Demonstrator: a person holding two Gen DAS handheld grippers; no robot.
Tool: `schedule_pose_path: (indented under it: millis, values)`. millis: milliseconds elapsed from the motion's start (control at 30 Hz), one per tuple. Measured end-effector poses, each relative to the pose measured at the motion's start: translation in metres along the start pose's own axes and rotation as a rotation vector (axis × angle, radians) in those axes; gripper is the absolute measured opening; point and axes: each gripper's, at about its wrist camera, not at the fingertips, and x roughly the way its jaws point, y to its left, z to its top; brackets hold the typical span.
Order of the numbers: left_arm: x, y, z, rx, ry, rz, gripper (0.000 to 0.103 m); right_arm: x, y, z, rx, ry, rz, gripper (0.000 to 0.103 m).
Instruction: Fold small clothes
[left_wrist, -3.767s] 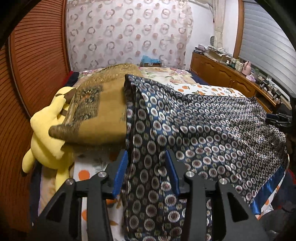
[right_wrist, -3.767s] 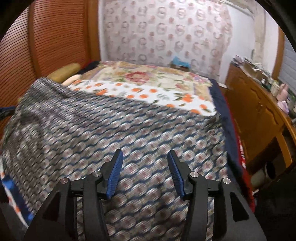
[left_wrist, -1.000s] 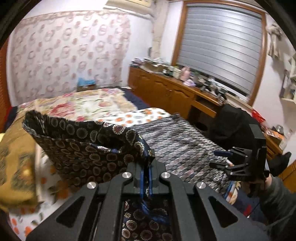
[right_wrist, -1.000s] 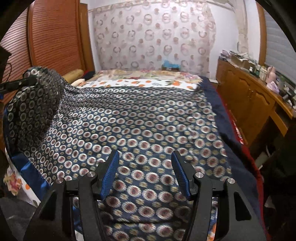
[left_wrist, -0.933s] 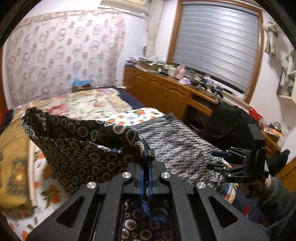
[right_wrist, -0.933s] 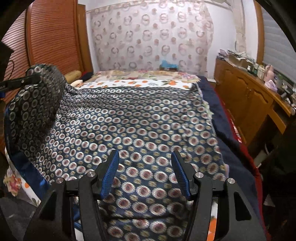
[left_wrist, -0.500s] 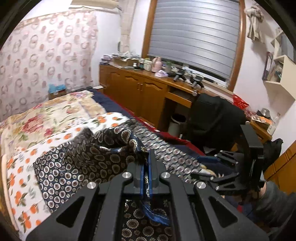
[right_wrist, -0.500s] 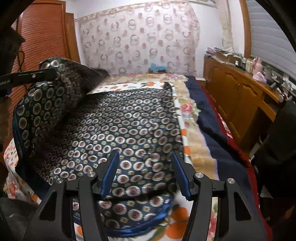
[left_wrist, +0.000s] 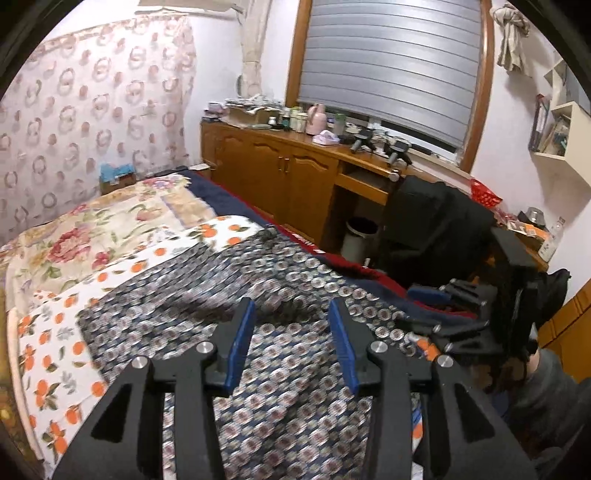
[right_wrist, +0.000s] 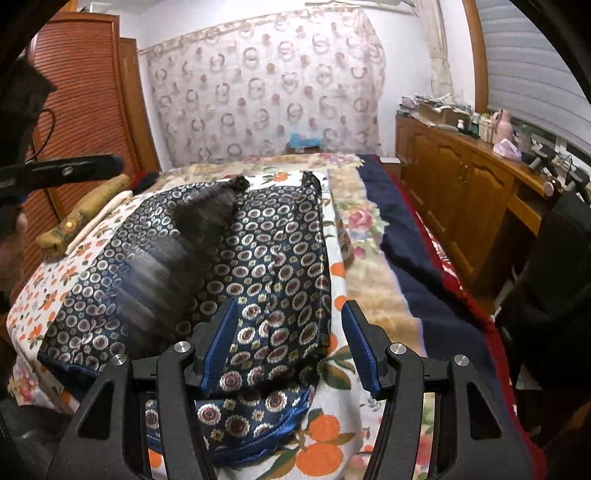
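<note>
A dark blue garment (right_wrist: 280, 251) with ring patterns and a blue satin trim lies on the bed, folded over on itself. One flap (right_wrist: 192, 236) is blurred, dropping onto the lower layer. My left gripper (left_wrist: 291, 306) hovers above the garment (left_wrist: 184, 295); its jaws are opening and nothing is between the blue pads. My right gripper (right_wrist: 290, 308) stands open over the garment's near edge, holding nothing. Each gripper shows in the other's view: the right gripper (left_wrist: 421, 317) at the right, the left gripper (right_wrist: 110, 164) at the upper left.
The bed (left_wrist: 55, 350) has an orange-print and floral sheet and a navy blanket (right_wrist: 406, 251) along its right side. A wooden cabinet (left_wrist: 295, 173) with clutter, a black chair (left_wrist: 436, 229) and a bin (left_wrist: 358, 236) stand beside it. A louvered wardrobe (right_wrist: 81, 110) and a yellow bundle (right_wrist: 85, 210) are on the left.
My left gripper carried the garment's edge across toward the right gripper, then opened and let it go. The flap is falling onto the rest of the garment. The right gripper stayed open.
</note>
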Motion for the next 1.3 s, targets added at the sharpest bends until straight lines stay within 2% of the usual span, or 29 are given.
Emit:
schedule_pose_path:
  millis: [167,533,867,1067,1300]
  values:
    - [-0.009,0.026,-0.022,-0.039,0.012,0.088,0.04,0.001,0.006,0.016,-0.019,-0.021,0.004,0.059]
    - [-0.017,0.068,-0.07,-0.128,0.046,0.174,0.04,0.043,0.033,0.062,-0.137,-0.002,0.021,0.059]
    - [-0.018,0.084,-0.096,-0.174,0.063,0.199,0.04,0.124,0.042,0.074,-0.185,0.212,0.085,0.059]
    - [-0.018,0.09,-0.105,-0.197,0.07,0.206,0.04,0.141,0.039,0.078,-0.186,0.259,0.088,0.059]
    - [-0.019,0.091,-0.108,-0.202,0.072,0.207,0.04,0.149,0.041,0.073,-0.209,0.293,0.092,0.049]
